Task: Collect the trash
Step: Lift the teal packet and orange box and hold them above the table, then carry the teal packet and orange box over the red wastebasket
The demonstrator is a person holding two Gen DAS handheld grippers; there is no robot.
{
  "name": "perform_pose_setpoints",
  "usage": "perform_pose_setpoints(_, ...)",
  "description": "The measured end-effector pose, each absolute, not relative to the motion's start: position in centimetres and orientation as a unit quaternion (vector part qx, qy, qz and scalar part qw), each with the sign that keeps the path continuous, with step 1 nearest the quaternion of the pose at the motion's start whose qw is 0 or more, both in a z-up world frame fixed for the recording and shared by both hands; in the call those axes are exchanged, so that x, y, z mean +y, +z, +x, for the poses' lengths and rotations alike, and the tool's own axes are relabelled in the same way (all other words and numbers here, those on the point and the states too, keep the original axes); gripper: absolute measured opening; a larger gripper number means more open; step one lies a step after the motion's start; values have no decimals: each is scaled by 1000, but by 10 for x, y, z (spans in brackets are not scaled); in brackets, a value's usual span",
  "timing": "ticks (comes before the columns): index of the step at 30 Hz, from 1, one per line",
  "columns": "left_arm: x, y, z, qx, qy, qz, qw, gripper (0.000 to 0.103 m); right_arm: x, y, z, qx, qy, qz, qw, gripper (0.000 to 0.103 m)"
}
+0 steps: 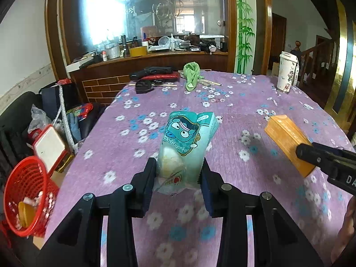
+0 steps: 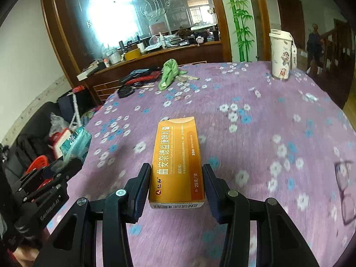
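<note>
My left gripper (image 1: 179, 173) is shut on a teal tissue pack (image 1: 187, 142) with a cartoon face, held above the purple flowered tablecloth (image 1: 222, 111). My right gripper (image 2: 176, 183) is shut on an orange medicine box (image 2: 178, 158), also lifted off the cloth. In the left wrist view the orange box (image 1: 287, 140) and the right gripper's fingers (image 1: 311, 153) show at the right. In the right wrist view the tissue pack (image 2: 76, 142) and the left gripper body show at the left edge. A red mesh basket (image 1: 26, 195) with some trash inside stands off the table's left edge.
A white lidded cup (image 1: 287, 71) stands at the far right of the table. A green cloth (image 1: 191, 75), black items (image 1: 151, 73) and sticks lie at the far side. Eyeglasses (image 2: 344, 189) lie on the cloth at the right. Bags and clutter (image 1: 51, 115) crowd the floor at the left.
</note>
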State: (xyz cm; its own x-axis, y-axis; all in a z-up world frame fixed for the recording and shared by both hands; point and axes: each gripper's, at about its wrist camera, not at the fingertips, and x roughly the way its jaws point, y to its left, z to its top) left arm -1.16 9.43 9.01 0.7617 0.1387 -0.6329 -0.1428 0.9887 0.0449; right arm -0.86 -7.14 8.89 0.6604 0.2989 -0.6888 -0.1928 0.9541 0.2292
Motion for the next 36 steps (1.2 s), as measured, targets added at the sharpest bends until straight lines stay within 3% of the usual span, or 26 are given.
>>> perform_pose_setpoints(16, 114, 97, -124, 323, 69, -20, 944, 37, -14, 104, -117, 376, 200, 43, 904, 50)
perform_pose_setpoints(36, 226, 114, -168, 296, 158, -71, 939, 37, 89, 109, -110, 396, 287, -6, 872, 50)
